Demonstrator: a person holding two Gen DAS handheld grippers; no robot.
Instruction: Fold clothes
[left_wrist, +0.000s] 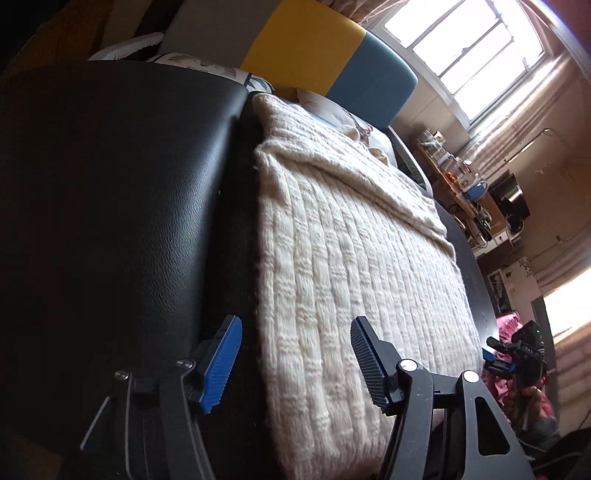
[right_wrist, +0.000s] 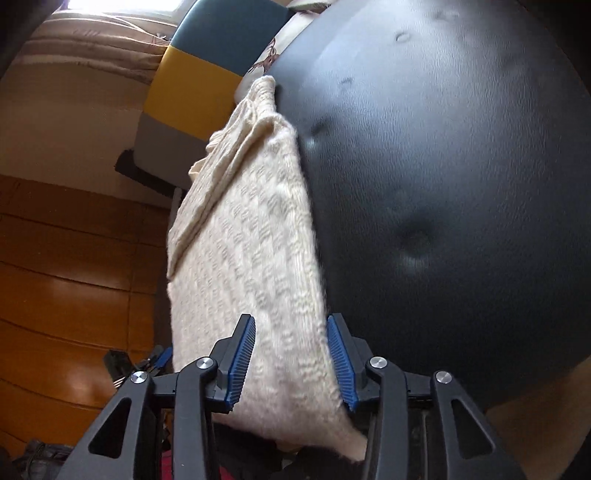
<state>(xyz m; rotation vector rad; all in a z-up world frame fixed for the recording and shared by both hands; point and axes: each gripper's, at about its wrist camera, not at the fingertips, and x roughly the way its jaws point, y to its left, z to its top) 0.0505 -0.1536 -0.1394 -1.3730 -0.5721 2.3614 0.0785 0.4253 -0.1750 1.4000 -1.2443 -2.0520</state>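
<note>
The left gripper (left_wrist: 295, 363) has its jaws spread wide and holds nothing; its left pad hangs over bare black surface, its right pad over the near part of the sweater (left_wrist: 354, 266), so the sweater's left edge runs up between them. The right gripper (right_wrist: 291, 363) is also open, less widely, with the sweater's near right corner lying between its ribbed blue pads (right_wrist: 242, 363); whether either pad presses the knit I cannot tell.

Ahead of both sets of jaws the sweater lies as a long folded slab on the black padded surface (left_wrist: 110, 206), stretching away toward a yellow and blue cushion (left_wrist: 332, 51) at the far end. A flap or sleeve is folded across its far part.

The risk, as I judge it: the knit is thick, soft and stretchy, so a pinch may take only the top layer and let the lower ones sag or slide apart. The leather-like surface looks smooth, so a dragged corner could skew the whole stack.

The sweater is cream, chunky, with raised ribs running lengthwise and fuzzy edges; the black surface is grained and dimpled
</note>
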